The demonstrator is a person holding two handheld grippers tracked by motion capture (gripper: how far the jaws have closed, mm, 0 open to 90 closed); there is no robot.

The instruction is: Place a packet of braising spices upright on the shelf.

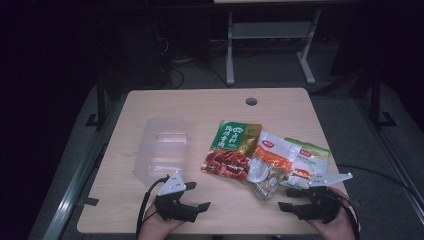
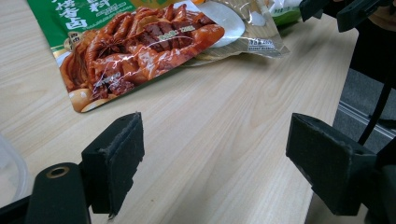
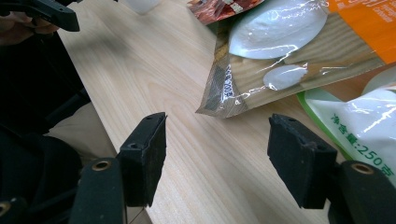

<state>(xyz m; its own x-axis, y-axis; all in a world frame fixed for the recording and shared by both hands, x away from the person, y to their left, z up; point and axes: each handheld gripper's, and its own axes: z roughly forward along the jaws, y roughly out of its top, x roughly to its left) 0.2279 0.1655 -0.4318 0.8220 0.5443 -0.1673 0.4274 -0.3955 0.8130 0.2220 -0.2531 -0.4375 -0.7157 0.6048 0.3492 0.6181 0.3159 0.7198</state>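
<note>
Three food packets lie side by side on the wooden table: a green and red one, an orange and clear one, and a green and white one. To their left stands a clear plastic container. My left gripper rests near the front edge below the container, open, with bare wood between its pads. The green and red packet lies ahead of it. My right gripper sits at the front right, open and holding nothing. The orange packet's corner lies just beyond its pads.
The green and white packet lies close beside my right gripper's right jaw. A round cable hole sits at the table's far edge. Bare wood separates the two grippers along the front. A desk frame stands on the dark floor beyond.
</note>
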